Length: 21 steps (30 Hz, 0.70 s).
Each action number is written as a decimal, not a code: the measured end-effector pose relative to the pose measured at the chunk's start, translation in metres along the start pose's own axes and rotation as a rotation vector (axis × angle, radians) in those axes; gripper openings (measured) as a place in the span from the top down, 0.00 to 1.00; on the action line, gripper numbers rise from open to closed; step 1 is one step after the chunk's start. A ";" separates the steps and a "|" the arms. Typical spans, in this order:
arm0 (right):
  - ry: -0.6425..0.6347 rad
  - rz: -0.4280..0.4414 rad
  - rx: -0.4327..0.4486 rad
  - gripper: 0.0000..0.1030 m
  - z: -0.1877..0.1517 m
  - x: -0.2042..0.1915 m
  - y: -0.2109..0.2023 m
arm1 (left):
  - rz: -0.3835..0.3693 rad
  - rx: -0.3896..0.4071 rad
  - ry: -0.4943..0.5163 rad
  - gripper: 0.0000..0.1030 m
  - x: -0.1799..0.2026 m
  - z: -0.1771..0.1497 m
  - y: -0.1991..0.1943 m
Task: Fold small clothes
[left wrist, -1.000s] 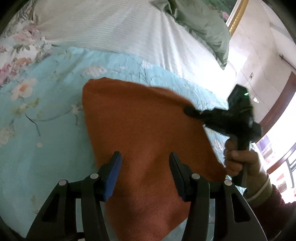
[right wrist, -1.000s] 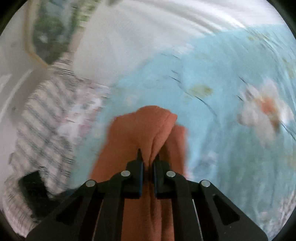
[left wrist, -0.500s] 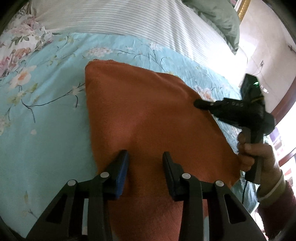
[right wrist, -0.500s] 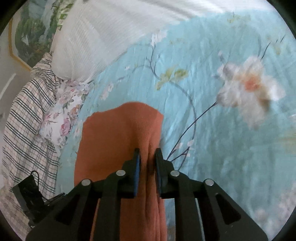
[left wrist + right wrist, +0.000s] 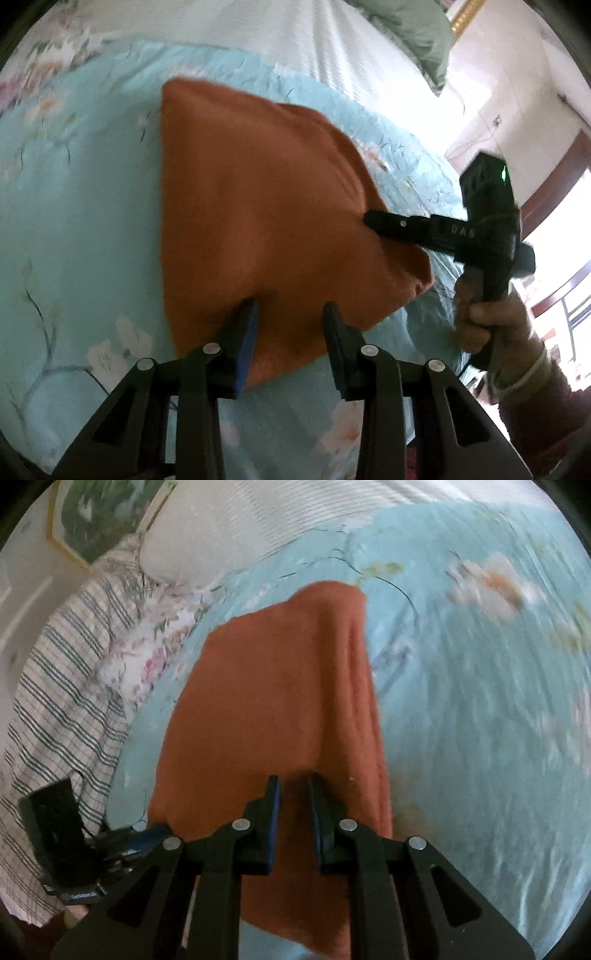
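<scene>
Bed (image 5: 74,221) under pale blue floral quilt; white striped sheet (image 5: 314,48) beyond, green pillow (image 5: 417,33) far corner. Framed picture (image 5: 99,513) on wall, plaid fabric (image 5: 55,672) at bedside. Orange cloth (image 5: 258,206) lies on quilt, right corner lifted; bare quilt all round. Right tool (image 5: 293,782) clamped on cloth fold; body lettering blurred. Left tool (image 5: 290,314) jaws apart over near edge.

Black hand-held gripper (image 5: 373,220) with silver screws, blue pads, green light; bare hand (image 5: 487,321), maroon sleeve (image 5: 543,417).
</scene>
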State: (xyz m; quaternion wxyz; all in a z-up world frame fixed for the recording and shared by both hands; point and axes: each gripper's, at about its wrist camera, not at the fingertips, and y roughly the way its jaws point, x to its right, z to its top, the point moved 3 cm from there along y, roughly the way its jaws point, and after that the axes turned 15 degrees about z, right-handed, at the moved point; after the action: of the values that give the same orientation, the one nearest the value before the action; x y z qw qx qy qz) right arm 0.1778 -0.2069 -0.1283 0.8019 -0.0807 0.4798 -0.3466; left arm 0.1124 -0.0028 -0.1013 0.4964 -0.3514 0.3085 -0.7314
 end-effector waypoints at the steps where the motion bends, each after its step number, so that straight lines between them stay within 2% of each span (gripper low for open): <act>1: 0.019 0.017 0.018 0.88 -0.001 0.005 -0.003 | 0.001 0.004 -0.011 0.69 -0.001 -0.002 0.001; 3: 0.045 0.019 0.034 0.88 0.001 0.008 -0.006 | -0.001 0.007 -0.026 0.69 -0.003 -0.002 0.000; 12: -0.043 -0.064 0.043 0.84 -0.012 -0.021 -0.022 | 0.044 0.024 -0.016 0.66 0.005 -0.008 -0.009; 14: -0.034 -0.090 0.031 0.85 -0.019 -0.017 -0.024 | 0.043 0.021 -0.018 0.66 0.005 -0.011 -0.010; 16: -0.005 -0.080 0.033 0.85 -0.026 -0.011 -0.027 | 0.029 0.018 -0.035 0.66 0.003 -0.010 -0.014; 19: -0.008 -0.081 0.048 0.84 -0.020 -0.019 -0.031 | 0.032 0.043 -0.039 0.66 0.004 -0.001 -0.027; 21: -0.038 -0.087 0.058 0.84 -0.004 -0.029 -0.031 | 0.027 0.069 -0.044 0.64 0.003 0.013 -0.033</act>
State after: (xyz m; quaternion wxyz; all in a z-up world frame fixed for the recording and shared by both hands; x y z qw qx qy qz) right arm 0.1510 -0.2107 -0.0956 0.7971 -0.0847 0.4501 -0.3934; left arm 0.1058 0.0034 -0.0670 0.5248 -0.3459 0.2769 -0.7268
